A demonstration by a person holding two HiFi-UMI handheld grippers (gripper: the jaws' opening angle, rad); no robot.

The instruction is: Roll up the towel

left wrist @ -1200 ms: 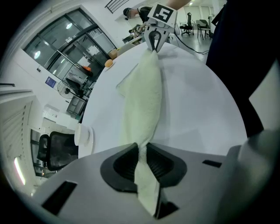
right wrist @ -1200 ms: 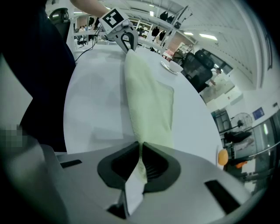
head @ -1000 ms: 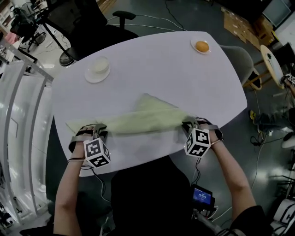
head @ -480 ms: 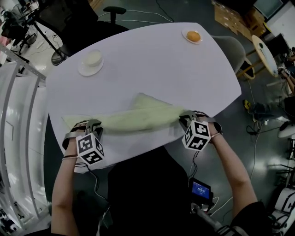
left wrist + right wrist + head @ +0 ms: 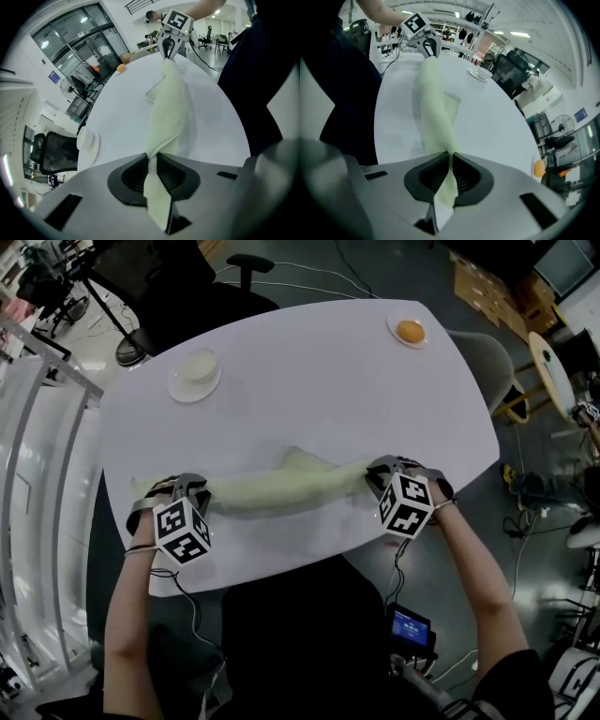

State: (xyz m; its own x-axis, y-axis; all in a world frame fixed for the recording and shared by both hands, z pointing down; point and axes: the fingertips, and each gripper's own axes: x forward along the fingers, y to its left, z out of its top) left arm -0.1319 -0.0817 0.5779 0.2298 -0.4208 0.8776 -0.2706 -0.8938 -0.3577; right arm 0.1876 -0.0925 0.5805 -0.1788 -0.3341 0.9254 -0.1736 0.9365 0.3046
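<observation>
Towel (image 5: 281, 488) is bunched into a long strip, stretched btwn my two hands over near side of white counter (image 5: 328, 381). L fingers (image 5: 132, 177) pinch one end tight, R fingers (image 5: 427, 178) pinch the other.

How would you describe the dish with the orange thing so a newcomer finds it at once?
Start at the white table and go to its far right corner in the head view. There sits a small white dish with a round orange thing on it. The only other dish, far left, holds something pale.
</observation>
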